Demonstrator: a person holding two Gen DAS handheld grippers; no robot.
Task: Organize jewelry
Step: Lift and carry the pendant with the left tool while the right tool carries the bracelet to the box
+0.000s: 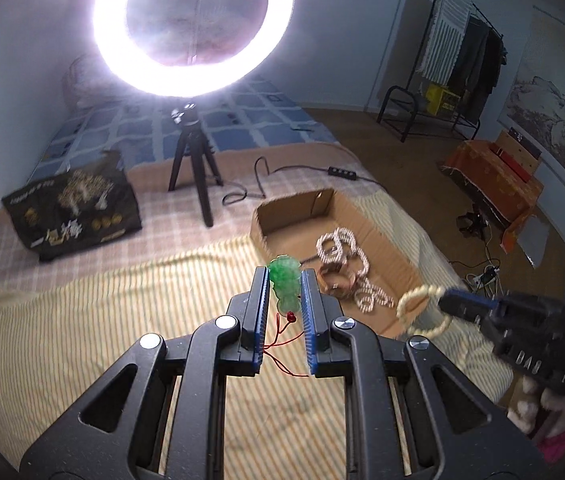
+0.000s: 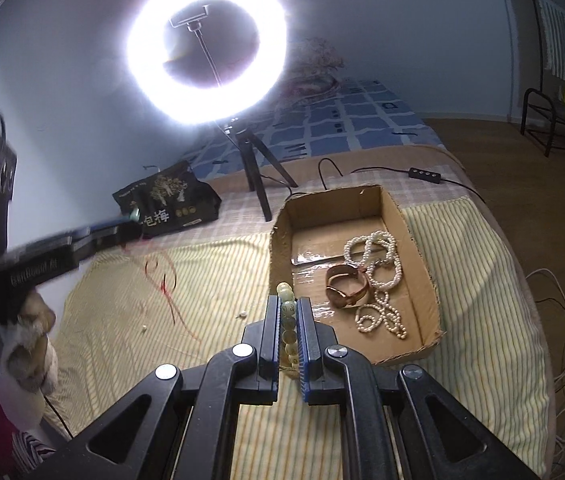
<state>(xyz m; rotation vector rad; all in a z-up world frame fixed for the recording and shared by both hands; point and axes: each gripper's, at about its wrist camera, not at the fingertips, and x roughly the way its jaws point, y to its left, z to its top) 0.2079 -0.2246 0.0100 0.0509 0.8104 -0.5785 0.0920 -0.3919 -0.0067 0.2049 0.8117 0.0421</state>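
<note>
Necklaces (image 2: pixel 378 276) in box (image 2: pixel 422 248) on bed (image 2: pixel 122 300)

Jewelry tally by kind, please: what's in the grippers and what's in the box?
Green jade pendant on red cord, left gripper: 1
Pale bead bracelet, right gripper: 1
Pearl strands, cardboard box: count unclear
Rose-gold bangle, box: 1
Total: 3, plus pearls

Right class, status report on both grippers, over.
Left gripper shut on green jade pendant. Right gripper shut on pale bead bracelet. Brown cardboard box ahead, path unobstructed.

A bed (image 2: pixel 210 280) with a striped yellow cover fills the lower frame. On it lie a cardboard box (image 2: pixel 278 248) at centre right, a black bag (image 2: pixel 170 200) at upper left, and a ring-light tripod (image 2: pixel 258 172) behind them.
</note>
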